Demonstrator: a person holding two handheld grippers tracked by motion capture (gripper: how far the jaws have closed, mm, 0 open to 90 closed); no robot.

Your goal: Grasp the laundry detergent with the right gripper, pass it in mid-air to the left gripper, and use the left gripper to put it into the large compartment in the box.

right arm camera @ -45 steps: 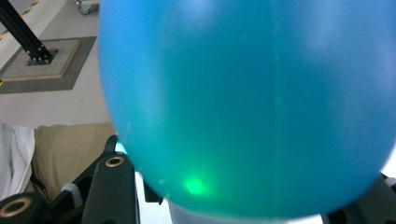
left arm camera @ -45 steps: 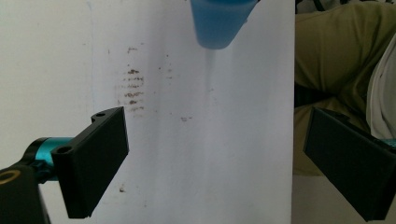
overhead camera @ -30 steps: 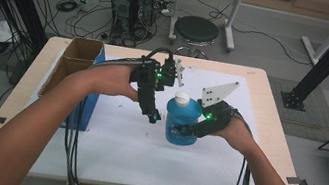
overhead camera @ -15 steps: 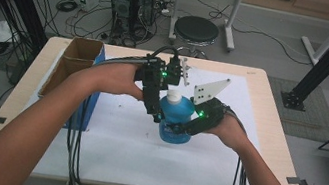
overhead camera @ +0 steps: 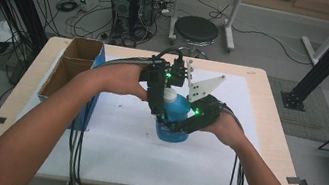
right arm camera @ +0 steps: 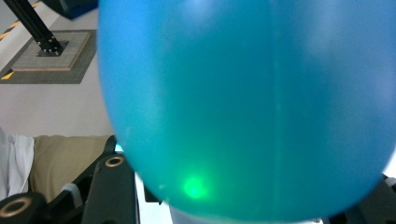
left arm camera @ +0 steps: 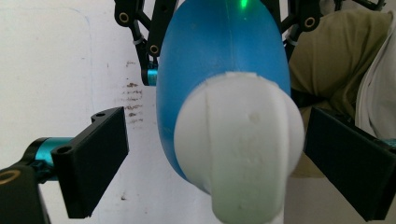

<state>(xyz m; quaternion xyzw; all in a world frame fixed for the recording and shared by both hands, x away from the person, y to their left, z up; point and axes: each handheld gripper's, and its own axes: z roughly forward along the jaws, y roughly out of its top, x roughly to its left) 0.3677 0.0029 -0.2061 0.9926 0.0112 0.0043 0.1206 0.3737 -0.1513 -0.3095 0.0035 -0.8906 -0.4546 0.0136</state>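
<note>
A blue bottle [overhead camera: 174, 119] with a white cap [overhead camera: 170, 94] stands upright near the middle of a wooden bench [overhead camera: 269, 120], on a white sheet [overhead camera: 114, 140] that covers most of the benchtop. A person's two forearms reach in from the near edge, each hand holding a black gripper.

The right gripper [overhead camera: 172, 124] comes in from the right and is clamped around the bottle's rounded body, low down. In the right gripper view the blue body [right arm camera: 247, 107] sits pressed between the black jaws, with a green light reflected on it.

The left gripper [overhead camera: 155, 106] points down from above on the bottle's left side, at the height of the cap. In the left gripper view its jaws stand apart on either side of the white cap [left arm camera: 238, 144]; the left jaw is clearly clear of it, the right jaw is just beside it, and contact there cannot be told.

An open cardboard box [overhead camera: 73, 64] with a blue side sits at the bench's left edge, well apart from the bottle.
</note>
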